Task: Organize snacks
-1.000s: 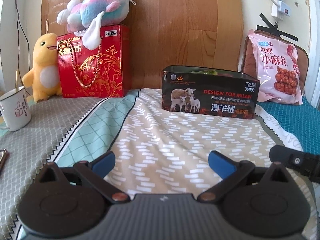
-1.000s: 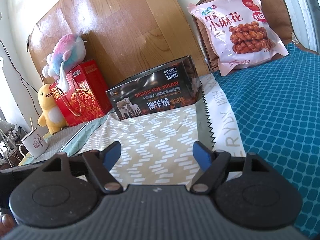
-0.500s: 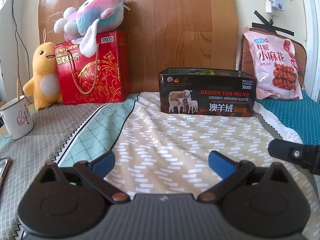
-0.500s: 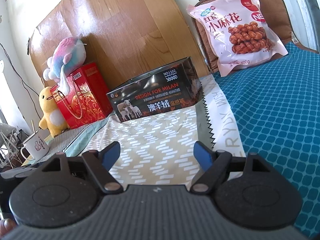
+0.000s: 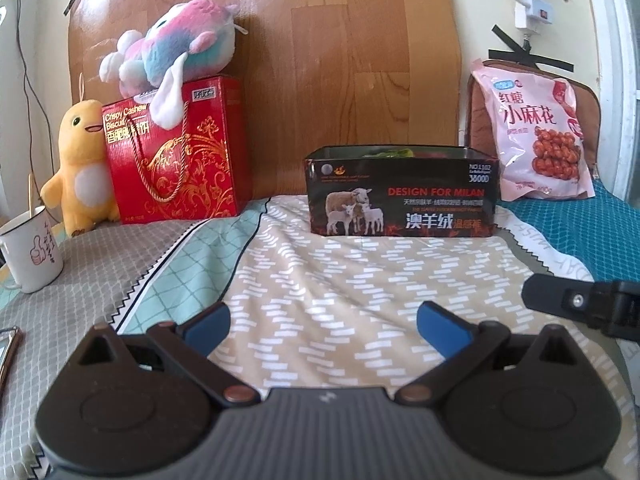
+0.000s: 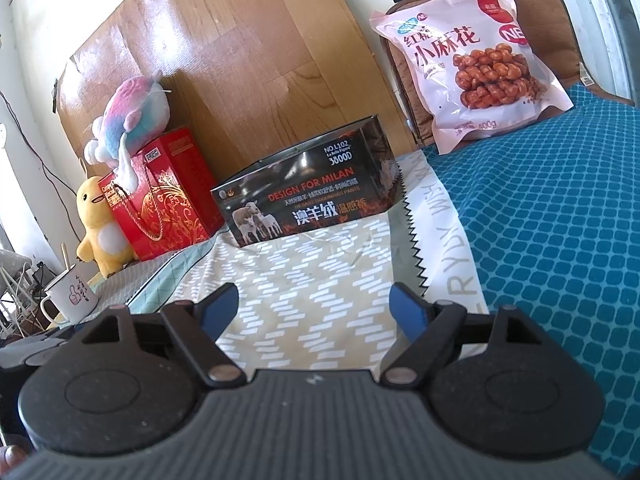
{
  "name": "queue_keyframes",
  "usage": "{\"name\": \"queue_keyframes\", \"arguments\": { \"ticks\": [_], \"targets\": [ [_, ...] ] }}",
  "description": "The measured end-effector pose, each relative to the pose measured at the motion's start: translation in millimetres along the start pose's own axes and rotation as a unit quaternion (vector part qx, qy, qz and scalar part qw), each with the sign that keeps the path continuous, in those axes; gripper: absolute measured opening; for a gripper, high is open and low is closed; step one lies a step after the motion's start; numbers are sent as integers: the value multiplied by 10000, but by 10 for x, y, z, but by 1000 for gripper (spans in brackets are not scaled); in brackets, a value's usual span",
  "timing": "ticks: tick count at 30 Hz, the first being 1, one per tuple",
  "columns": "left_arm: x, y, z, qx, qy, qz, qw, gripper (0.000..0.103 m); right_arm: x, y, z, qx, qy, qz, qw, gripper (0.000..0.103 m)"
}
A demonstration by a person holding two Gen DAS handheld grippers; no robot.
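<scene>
A black open box (image 5: 400, 200) printed "DESIGN FOR MILAN" stands on the bed ahead, with packets just showing above its rim; it also shows in the right wrist view (image 6: 308, 196). A pink snack bag (image 5: 540, 132) leans on a brown cushion at the right, also in the right wrist view (image 6: 468, 56). My left gripper (image 5: 324, 324) is open and empty, low over the patterned sheet. My right gripper (image 6: 316, 308) is open and empty; part of it shows in the left wrist view (image 5: 584, 304).
A red biscuit gift box (image 5: 176, 152) with a plush toy (image 5: 172, 44) on top stands at the back left beside a yellow plush duck (image 5: 80, 164). A white mug (image 5: 30, 252) sits at the left. A wooden headboard (image 5: 320, 60) backs the bed.
Both grippers have drawn back slightly and tilted; the box and snack bag sit a little lower in view. Both stay open and empty.
</scene>
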State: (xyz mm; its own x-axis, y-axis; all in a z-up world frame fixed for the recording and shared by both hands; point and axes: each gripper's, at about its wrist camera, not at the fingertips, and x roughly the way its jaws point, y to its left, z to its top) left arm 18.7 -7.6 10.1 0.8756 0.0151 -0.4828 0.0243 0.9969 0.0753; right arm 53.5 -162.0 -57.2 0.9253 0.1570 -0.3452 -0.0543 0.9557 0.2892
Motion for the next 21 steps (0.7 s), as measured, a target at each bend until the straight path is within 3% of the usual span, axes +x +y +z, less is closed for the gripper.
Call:
{"name": "queue_keyframes", "arguments": {
  "ticks": [21],
  "targets": [
    [-19,-29,-7,89,-47,-33,9999,103,4,-3,-1,-4,9,12,10000,86]
  ]
}}
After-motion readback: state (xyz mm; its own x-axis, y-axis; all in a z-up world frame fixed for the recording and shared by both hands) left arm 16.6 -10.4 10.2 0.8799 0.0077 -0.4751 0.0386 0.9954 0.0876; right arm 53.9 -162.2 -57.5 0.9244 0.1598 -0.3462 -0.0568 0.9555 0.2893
